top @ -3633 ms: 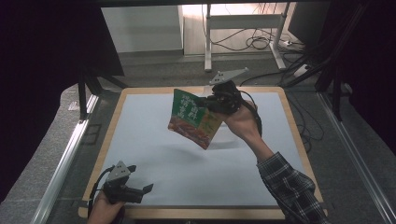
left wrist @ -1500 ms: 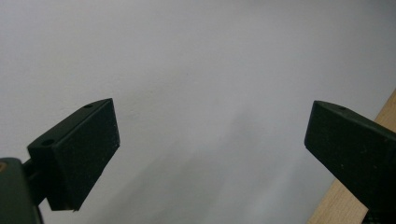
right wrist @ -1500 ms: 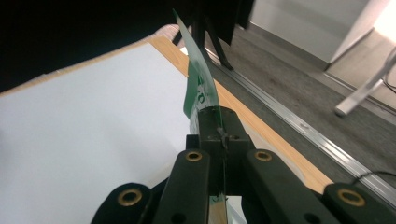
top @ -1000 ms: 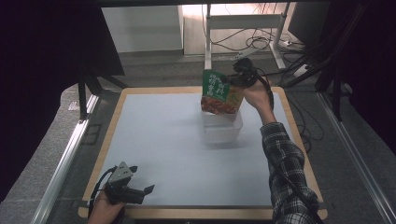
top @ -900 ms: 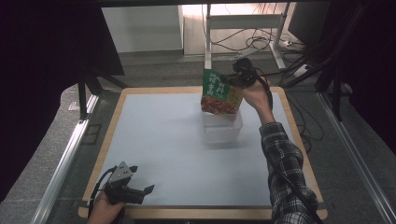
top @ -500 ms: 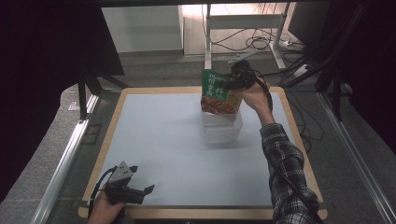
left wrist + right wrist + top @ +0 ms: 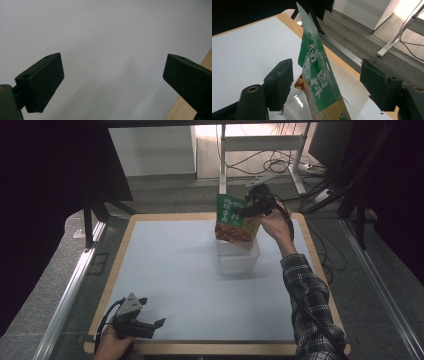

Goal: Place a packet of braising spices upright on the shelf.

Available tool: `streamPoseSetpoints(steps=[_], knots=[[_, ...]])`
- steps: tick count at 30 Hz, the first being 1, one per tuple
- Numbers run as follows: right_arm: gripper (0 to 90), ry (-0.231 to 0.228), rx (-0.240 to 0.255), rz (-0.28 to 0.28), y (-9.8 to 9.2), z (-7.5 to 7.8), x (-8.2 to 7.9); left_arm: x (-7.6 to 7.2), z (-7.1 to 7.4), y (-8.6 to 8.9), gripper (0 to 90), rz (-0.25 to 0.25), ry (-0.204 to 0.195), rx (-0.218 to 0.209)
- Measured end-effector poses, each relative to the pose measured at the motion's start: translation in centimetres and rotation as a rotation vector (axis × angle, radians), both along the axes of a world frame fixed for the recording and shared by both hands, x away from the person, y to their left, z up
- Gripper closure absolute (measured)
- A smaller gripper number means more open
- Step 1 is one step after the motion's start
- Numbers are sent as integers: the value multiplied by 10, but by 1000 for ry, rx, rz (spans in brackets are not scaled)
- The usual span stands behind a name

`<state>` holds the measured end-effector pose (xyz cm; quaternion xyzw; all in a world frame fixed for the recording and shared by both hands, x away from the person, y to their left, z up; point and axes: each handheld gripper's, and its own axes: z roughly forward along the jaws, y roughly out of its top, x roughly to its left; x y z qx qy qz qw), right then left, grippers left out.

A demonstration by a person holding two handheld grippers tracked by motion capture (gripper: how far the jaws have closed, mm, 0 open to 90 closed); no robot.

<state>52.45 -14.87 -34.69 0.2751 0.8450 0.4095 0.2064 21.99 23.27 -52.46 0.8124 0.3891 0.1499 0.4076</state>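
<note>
A green and red snack bag (image 7: 231, 220) stands upright with its lower end in a clear plastic container (image 7: 238, 259) at the far right of the white mat. My right gripper (image 7: 250, 206) is at the bag's top, held by a hand in a plaid sleeve. In the right gripper view the bag (image 7: 317, 65) rises between the two jaws of the right gripper (image 7: 325, 75), which stand wide apart and open; neither pad presses it. The container (image 7: 353, 87) lies below. My left gripper (image 7: 151, 314) rests open at the near left corner, and the left gripper (image 7: 112, 75) has bare mat between its jaws.
The white mat (image 7: 170, 260) covers a wooden-edged table (image 7: 200, 347). Metal rails (image 7: 70, 290) run along both sides. A desk frame and cables (image 7: 280, 165) lie on the floor beyond the far edge.
The right gripper carried the bag from mid-mat to the container at the far right and lowered it in. Its jaws now stand apart around the bag. The left gripper stayed put.
</note>
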Motion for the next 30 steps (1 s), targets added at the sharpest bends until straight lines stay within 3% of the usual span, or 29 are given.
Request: streamPoseSetpoints(steps=[8, 17, 30], knots=[[176, -14, 8, 4, -7, 3, -6, 0, 0, -1, 32, 0, 0, 5], [107, 10, 48, 8, -14, 6, -13, 0, 0, -1, 32, 1, 0, 6], [30, 10, 56, -13, -27, 3, -22, 0, 0, -1, 32, 2, -1, 10]])
